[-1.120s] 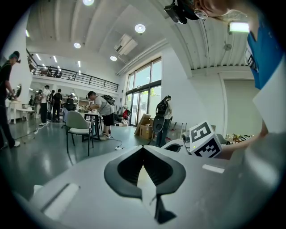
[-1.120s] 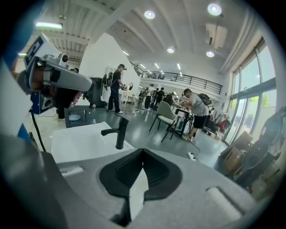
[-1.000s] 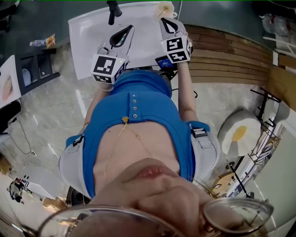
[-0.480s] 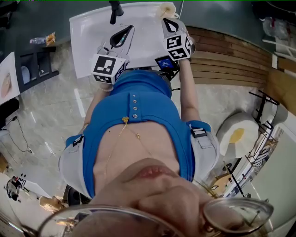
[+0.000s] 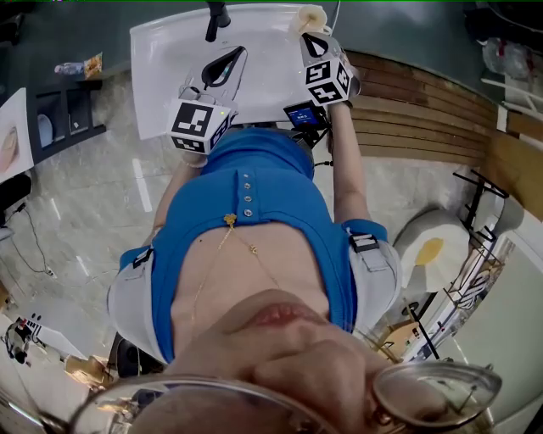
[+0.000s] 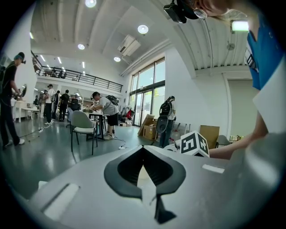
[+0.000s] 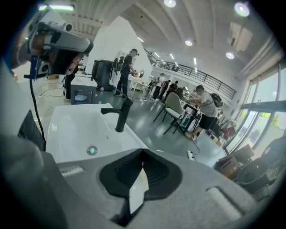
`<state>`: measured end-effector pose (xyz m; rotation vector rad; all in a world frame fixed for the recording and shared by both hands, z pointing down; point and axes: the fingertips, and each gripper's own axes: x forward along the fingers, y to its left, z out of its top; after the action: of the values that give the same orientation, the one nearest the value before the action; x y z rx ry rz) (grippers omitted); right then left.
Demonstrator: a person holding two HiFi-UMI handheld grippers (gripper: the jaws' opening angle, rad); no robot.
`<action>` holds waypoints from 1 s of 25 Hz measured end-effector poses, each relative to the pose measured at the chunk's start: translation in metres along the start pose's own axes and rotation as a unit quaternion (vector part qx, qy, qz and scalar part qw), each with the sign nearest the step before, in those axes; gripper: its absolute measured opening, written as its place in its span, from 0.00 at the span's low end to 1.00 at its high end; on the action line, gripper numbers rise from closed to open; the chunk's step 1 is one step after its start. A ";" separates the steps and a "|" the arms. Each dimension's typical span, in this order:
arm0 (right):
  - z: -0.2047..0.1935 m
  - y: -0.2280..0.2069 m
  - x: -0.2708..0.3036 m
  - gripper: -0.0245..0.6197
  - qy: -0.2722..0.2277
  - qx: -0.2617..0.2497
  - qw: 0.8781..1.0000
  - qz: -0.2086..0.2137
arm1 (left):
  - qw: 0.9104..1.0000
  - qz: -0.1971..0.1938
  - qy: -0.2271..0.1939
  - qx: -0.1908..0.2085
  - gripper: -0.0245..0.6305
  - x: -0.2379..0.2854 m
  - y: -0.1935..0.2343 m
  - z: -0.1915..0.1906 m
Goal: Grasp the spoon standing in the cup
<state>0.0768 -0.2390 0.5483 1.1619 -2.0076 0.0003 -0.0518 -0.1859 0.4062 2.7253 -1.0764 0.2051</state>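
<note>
**Spoon unseen**

I can't make out the spoon; the cream thing (image 5: pixel 307 15) at the white basin's (image 5: pixel 170 68) far edge may be its cup (a guess). Likely light, stiff, slick: pinch the handle high. My right gripper (image 7: pixel 143 151) and left gripper (image 6: pixel 143 148) are both closed, empty.

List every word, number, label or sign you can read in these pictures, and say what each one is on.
No readable words or numbers anywhere.
Left marker cube, right marker cube: black-and-white square patterns only, no letters.
Small blue screen below the right cube: too small to read.
Packet on the floor: print too blurred.
</note>
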 end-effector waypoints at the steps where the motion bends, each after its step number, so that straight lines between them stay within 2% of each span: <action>1: -0.002 0.000 0.002 0.04 0.003 -0.004 1.000 0.000 | 1.000 0.001 0.000 -0.001 0.04 -0.001 0.000 0.000; 11: -0.017 -0.002 0.017 0.04 0.030 -0.025 0.999 0.001 | 1.000 0.013 -0.001 -0.004 0.04 -0.006 0.005 -0.001; 25: -0.031 -0.009 0.036 0.05 0.082 -0.083 0.993 -0.006 | 1.000 0.026 -0.004 -0.013 0.04 -0.011 0.012 0.001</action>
<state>0.0942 -0.2591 0.5890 1.0349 -1.8188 -0.0737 -0.0685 -0.1875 0.4050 2.6798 -1.1454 0.1870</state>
